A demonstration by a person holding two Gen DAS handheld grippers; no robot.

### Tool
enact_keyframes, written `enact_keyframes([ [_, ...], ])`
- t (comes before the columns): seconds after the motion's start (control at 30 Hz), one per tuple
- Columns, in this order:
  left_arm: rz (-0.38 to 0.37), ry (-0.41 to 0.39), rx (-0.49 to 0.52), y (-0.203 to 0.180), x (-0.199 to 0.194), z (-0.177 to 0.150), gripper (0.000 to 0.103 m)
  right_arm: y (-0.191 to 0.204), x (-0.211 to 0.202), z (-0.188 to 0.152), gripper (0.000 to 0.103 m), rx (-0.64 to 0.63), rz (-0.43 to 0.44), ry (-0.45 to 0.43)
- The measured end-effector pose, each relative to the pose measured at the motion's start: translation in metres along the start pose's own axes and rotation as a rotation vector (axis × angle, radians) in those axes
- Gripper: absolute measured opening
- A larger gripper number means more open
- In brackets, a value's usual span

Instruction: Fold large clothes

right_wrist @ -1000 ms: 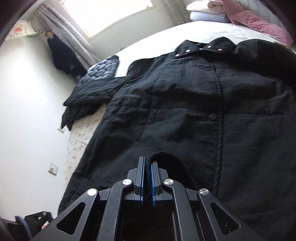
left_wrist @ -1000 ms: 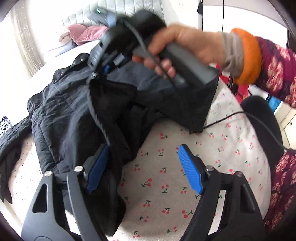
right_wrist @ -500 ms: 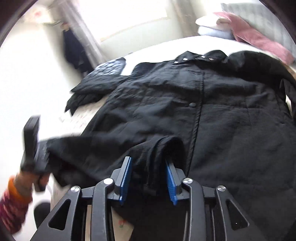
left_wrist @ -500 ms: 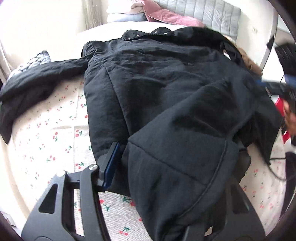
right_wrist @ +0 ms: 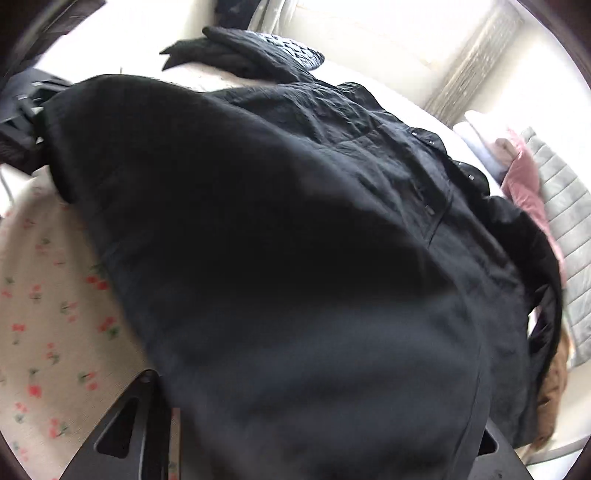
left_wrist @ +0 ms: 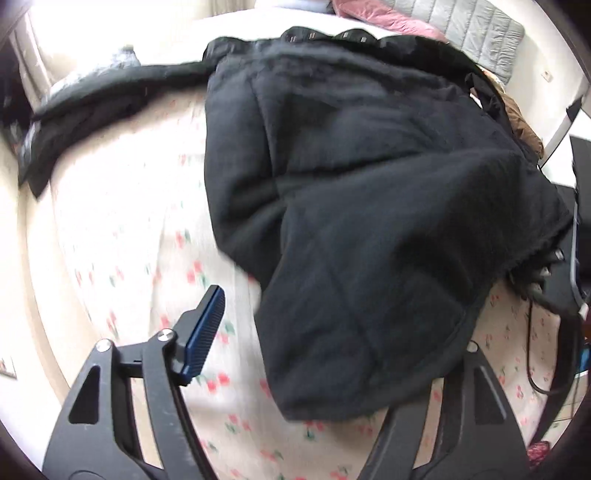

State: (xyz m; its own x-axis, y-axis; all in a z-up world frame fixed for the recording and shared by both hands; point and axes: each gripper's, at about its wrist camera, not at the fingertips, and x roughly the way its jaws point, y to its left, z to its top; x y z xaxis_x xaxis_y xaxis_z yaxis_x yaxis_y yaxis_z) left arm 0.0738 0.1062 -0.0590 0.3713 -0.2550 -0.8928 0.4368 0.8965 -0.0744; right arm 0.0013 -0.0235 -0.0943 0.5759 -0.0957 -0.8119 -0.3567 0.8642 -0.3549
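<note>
A large black padded coat (left_wrist: 351,177) lies on the cherry-print bed sheet (left_wrist: 122,229), its hem folded up over the body. My left gripper (left_wrist: 317,328) is open; its blue left finger pad (left_wrist: 205,330) shows and the right finger is under the coat's fold. In the right wrist view the coat (right_wrist: 295,240) fills the frame and drapes over my right gripper, hiding its fingertips. The collar with snaps (right_wrist: 439,147) lies at the far end. One sleeve (left_wrist: 96,99) stretches out to the left.
A pink pillow (left_wrist: 373,14) and a grey quilted headboard (left_wrist: 476,33) are at the far end of the bed. A brown garment (right_wrist: 554,398) lies at the bed's right side. Dark cables (left_wrist: 546,295) hang at the bed's right edge.
The right gripper went from shut on the coat's edge to open, and the coat now covers it. The left gripper pulled back toward the bed's foot, and the folded hem lies over its right finger.
</note>
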Motion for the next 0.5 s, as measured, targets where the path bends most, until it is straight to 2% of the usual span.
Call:
enact_keyframes([
  [0.03,-0.007,0.02,-0.023,0.003,0.004,-0.003,0.07,0.002,0.001,0.004,0.007,-0.018,0.002,0.001],
  [0.07,0.006,0.029,-0.032,0.005,0.008,-0.006,0.053,0.002,0.0,0.006,0.005,-0.044,-0.002,0.003],
  [0.1,0.034,0.023,-0.019,0.007,0.009,-0.005,0.004,0.004,-0.006,0.007,0.004,-0.082,0.002,-0.004],
  [0.13,0.042,0.023,-0.015,0.009,0.006,-0.003,0.006,0.003,-0.014,0.008,0.003,-0.114,0.009,-0.004],
  [0.17,0.041,0.006,-0.031,0.014,-0.003,0.0,0.004,0.0,-0.026,0.007,0.002,-0.146,0.016,-0.005],
  [0.27,0.081,-0.107,0.005,0.024,-0.052,0.012,0.003,-0.025,-0.071,0.004,0.002,-0.185,0.067,-0.01],
  [0.33,0.082,-0.144,0.038,0.029,-0.079,0.016,0.003,-0.041,-0.093,0.0,0.002,-0.197,0.102,0.006],
  [0.43,0.134,-0.11,0.146,0.022,-0.088,0.012,0.003,-0.046,-0.106,-0.007,0.002,-0.229,0.153,0.059],
  [0.5,0.168,-0.025,0.243,0.012,-0.07,-0.001,0.004,-0.033,-0.097,-0.016,0.003,-0.281,0.177,0.125],
])
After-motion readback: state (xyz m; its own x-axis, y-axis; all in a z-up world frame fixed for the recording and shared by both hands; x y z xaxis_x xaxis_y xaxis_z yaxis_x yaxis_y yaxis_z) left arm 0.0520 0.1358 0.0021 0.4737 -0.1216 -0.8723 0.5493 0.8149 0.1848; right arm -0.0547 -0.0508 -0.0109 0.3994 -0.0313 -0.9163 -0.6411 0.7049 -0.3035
